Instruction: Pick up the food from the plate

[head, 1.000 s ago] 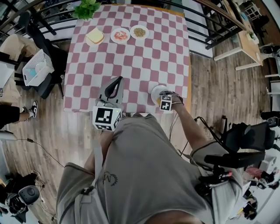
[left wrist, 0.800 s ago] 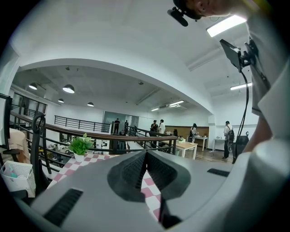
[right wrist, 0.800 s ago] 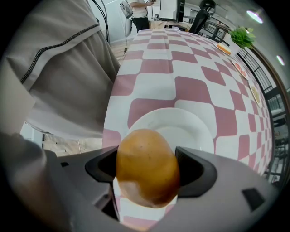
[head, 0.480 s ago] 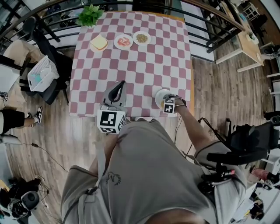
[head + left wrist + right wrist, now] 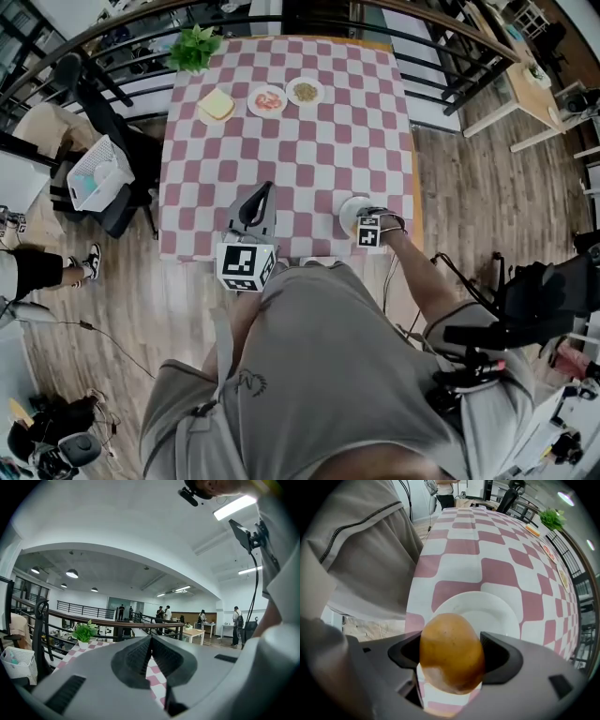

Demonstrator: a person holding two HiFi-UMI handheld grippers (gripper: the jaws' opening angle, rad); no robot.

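Food clamped; my right gripper [image 5: 451,657] hasn't left the plate [image 5: 499,613] this past second.
Orange-brown food [image 5: 450,641] sits between its jaws just over the white plate, so the lift looks barely begun. Left gripper [image 5: 151,645] closed, empty.

Loose grey T-shirt [image 5: 319,375] noted, with a small dark emblem [image 5: 246,382] printed on the front. Sleeve [image 5: 361,522] is finished with a line of dark stitching. Left hand-held gripper [image 5: 151,641]: pale grey shell, fitted with black ribbed pads [image 5: 136,656] (set in a dark recess). Right hand-held gripper [image 5: 451,651] is built alike. White cubes bearing black square markers are mounted on both: left cube [image 5: 246,266], right cube [image 5: 367,232].
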